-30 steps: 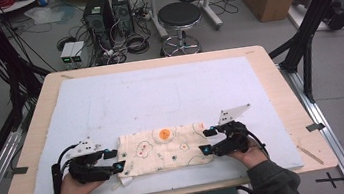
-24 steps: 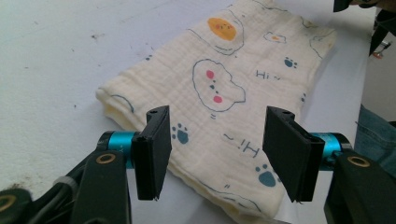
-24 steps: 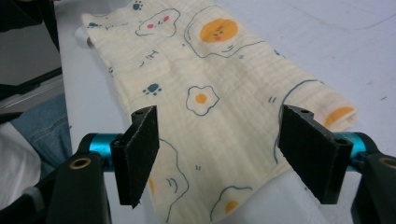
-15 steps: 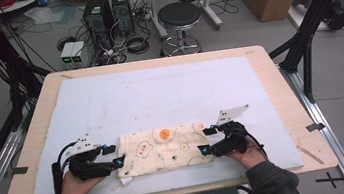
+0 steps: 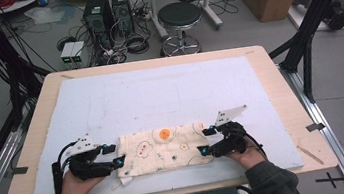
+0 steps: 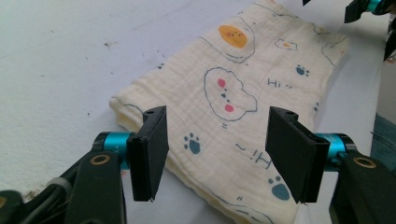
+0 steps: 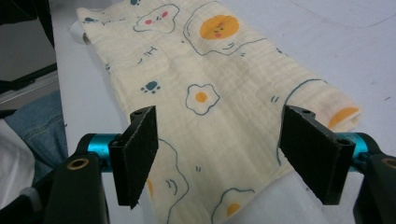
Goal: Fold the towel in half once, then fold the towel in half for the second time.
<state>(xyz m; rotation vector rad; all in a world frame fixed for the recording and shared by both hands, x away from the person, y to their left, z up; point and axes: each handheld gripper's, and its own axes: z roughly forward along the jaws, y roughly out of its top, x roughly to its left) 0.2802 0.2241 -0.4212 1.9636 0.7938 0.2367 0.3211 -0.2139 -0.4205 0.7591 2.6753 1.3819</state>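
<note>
On my left, I have the left gripper at the near edge of the pale blue mat that covers the wooden table, its tips at the left end of the folded cream muslin cloth printed with fried eggs, paw prints and clouds. In the left gripper view its two black pads stand spread, one over the cloth's left corner and the other over the near fold, and its jaws have just been opening; the fabric lies between and below them (no pad presses on it).

The cloth sits flat as a long rectangle near the middle of the mat's near edge, running left to right, with an orange yolk print close to its far edge.

On my right, the right gripper meets the cloth's right end, my hand behind it at the table's near edge. In the right gripper view its pads also stand apart, straddling the cloth's end with the weave between them, untouched by either face; these jaws have likewise just been opening.
</note>
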